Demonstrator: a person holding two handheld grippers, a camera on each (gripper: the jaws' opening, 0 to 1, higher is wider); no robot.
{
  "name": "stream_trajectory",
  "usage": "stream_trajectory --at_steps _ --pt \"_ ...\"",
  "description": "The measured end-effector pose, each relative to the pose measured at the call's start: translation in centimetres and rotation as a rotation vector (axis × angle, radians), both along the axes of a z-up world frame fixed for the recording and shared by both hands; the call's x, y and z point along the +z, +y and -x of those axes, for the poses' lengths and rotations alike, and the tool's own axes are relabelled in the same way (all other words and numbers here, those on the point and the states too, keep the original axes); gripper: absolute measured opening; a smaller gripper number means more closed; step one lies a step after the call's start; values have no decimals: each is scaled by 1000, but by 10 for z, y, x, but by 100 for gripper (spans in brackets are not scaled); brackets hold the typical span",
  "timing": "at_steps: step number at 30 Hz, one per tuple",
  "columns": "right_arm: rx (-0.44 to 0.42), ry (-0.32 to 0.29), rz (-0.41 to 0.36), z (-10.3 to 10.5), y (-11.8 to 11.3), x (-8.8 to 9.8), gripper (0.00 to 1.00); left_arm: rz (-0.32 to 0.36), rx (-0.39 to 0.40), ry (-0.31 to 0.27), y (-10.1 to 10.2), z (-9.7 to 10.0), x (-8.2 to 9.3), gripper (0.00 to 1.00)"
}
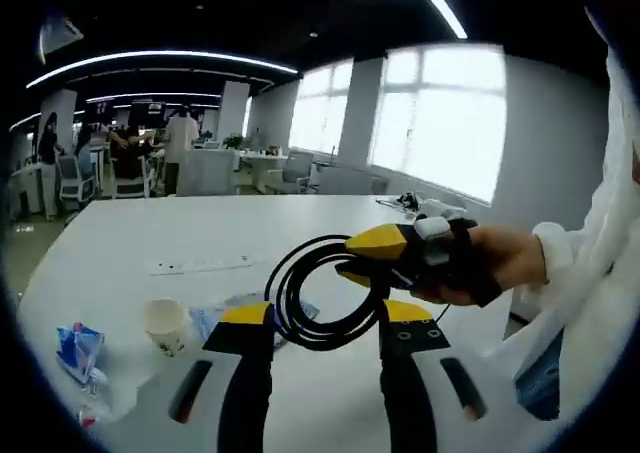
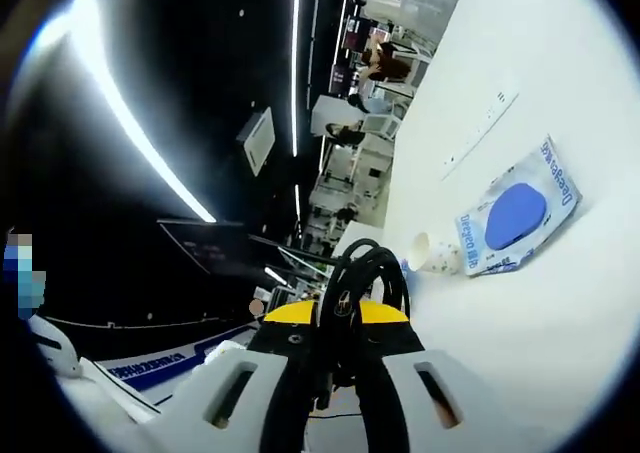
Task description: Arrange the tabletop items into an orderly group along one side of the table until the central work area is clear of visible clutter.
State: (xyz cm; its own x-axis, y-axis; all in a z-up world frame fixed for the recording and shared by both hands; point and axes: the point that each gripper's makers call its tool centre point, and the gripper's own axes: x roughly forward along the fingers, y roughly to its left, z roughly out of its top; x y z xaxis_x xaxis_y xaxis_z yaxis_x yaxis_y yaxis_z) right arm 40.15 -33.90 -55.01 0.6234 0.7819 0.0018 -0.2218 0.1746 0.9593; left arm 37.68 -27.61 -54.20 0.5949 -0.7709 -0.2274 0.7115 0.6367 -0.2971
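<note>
Left gripper view, nearest the lens: we find the left gripper [image 1: 325, 318] with its jaws apart and nothing between them, hovering over the white table [image 1: 150, 233]. Just beyond, the right gripper [image 1: 372, 257] enters from the right of the frame in a person's hand [image 1: 500, 263], clamped on a coiled black cable [image 1: 320, 293] that hangs clear of the tabletop. We judge the coil is held aloft for carrying to one side.

At lower left lie a paper cup [image 1: 165, 325], a flat blue packet [image 1: 225, 308] just beside it, and a small blue wrapper [image 1: 78, 348] near the edge. Further back, a white power strip [image 1: 205, 264] rests mid-table. These remain loosely spread, so we judge the central area not yet cleared.

Right gripper view confirms the clamp: the cable [image 2: 365, 273] loops up from between closed jaws of the right gripper [image 2: 337, 318], with cup [image 2: 432, 253] and packet [image 2: 515, 218] beyond at centre right.
</note>
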Motion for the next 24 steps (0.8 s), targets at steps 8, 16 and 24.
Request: stream_trajectory --at_steps 8,16,24 --pt "24 -73 -32 10 -10 25 11 279 72 173 19 -10 -6 48" --pt "137 -162 -16 29 8 42 11 481 31 366 2 -10 -24 46" --pt "181 -219 -99 44 11 62 11 636 -28 471 -13 -6 -22 50"
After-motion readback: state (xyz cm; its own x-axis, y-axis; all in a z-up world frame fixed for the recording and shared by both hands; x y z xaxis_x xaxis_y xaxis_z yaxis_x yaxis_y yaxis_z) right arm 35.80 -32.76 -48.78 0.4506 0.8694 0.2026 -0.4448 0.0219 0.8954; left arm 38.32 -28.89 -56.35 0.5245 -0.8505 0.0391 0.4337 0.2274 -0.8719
